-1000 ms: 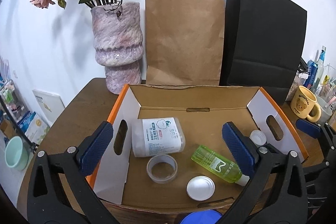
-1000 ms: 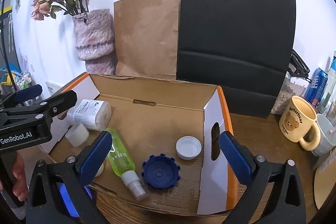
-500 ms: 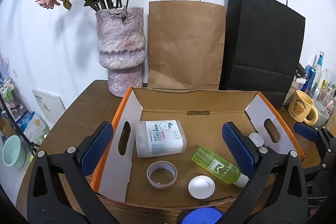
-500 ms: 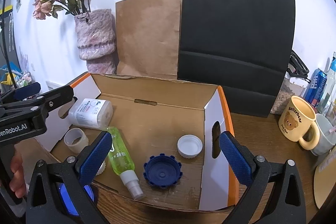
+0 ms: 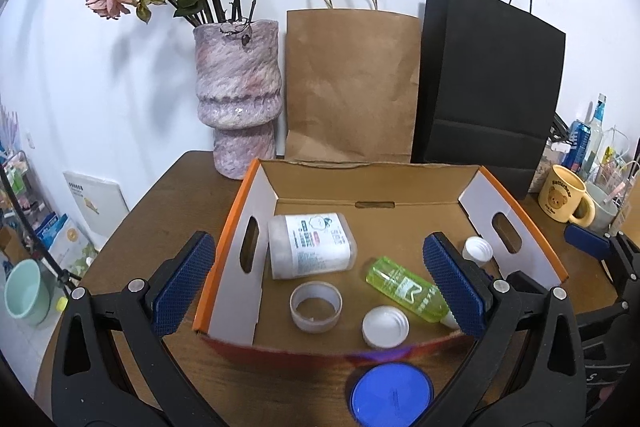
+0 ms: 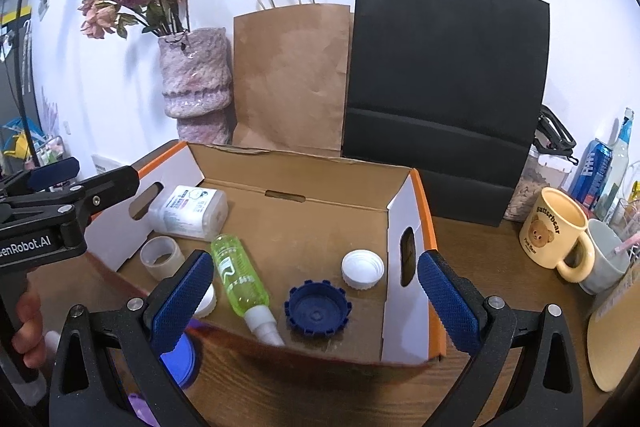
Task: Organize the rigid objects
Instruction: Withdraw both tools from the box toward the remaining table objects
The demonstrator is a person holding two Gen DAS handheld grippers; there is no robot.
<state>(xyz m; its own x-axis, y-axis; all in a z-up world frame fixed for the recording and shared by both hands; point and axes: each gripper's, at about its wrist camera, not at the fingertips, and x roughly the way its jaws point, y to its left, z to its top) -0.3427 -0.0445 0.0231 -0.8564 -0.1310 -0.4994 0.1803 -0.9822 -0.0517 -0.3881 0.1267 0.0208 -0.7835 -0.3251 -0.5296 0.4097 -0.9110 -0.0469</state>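
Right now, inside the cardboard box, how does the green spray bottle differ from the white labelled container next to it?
The green spray bottle is slim, clear green, with a white nozzle; the white labelled container is wider, squat and frosted white with a printed label. The bottle lies nearer the box's open front, the container nearer the back left corner. Both lie on their sides on the box floor, untouched by either gripper.

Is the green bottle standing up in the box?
No, the green bottle lies on its side on the floor of the cardboard box, its white spray top toward the near edge.
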